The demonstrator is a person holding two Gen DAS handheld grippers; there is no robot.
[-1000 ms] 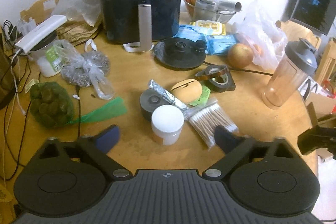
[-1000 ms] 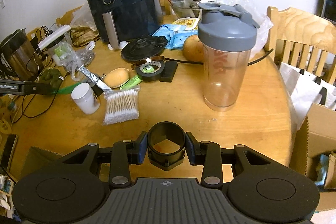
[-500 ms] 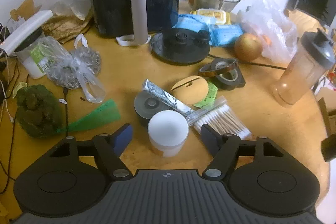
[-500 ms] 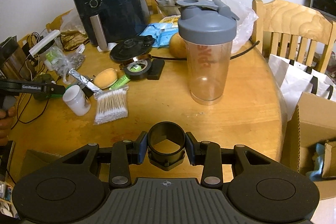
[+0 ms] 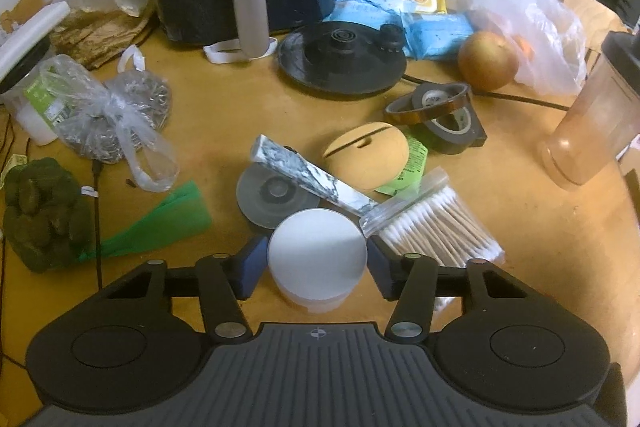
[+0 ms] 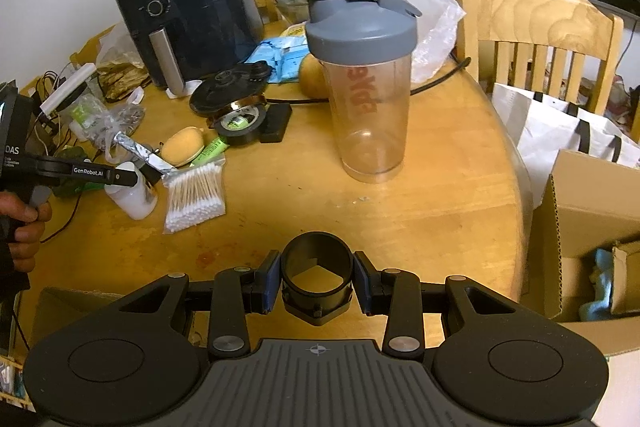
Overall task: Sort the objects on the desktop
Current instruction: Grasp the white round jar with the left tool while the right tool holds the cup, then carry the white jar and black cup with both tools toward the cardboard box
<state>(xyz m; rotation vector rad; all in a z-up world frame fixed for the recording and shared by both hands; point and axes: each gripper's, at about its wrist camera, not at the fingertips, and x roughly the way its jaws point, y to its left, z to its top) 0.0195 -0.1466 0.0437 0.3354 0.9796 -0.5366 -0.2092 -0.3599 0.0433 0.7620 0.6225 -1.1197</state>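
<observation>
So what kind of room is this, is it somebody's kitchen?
Probably a home kitchen or dining corner. A black air fryer and a kettle base stand on a round wooden table, with a wooden chair pulled up to it. Loose clutter suggests a lived-in home.

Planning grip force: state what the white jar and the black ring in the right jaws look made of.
White jar: seemingly plastic; matte lid, slightly translucent, milky wall. Black ring: probably moulded or printed plastic; dull, even black, crisp hexagonal hole inside. Neither is certain by look alone.
</observation>
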